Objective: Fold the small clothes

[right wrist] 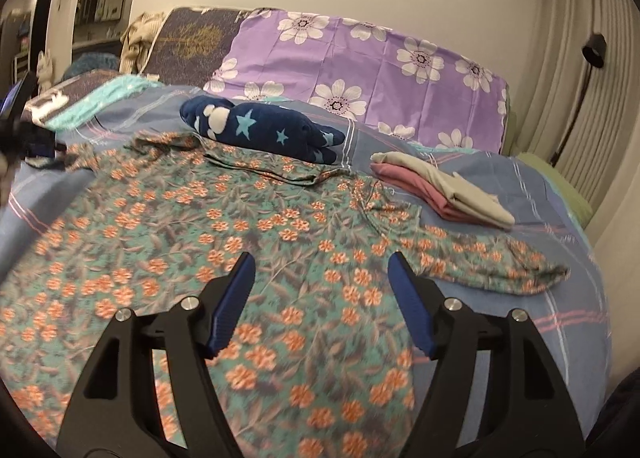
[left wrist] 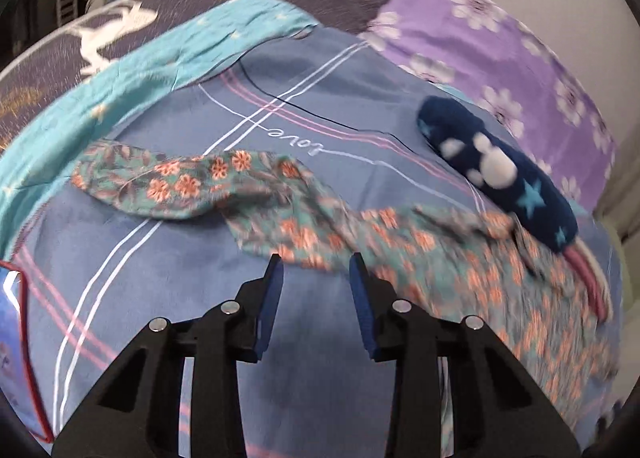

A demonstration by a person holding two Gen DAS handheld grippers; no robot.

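left gripper (left wrist: pixel 316 262): jaws part open, nothing between, tilted steeply down | right gripper (right wrist: pixel 322 264): jaws wide, empty, angled gently down

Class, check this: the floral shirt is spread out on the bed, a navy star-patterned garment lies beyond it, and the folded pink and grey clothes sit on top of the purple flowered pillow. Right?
Not quite. The folded pink and grey clothes lie on the blue striped bedcover, in front of the purple flowered pillow, as the right wrist view shows. The rest stands.
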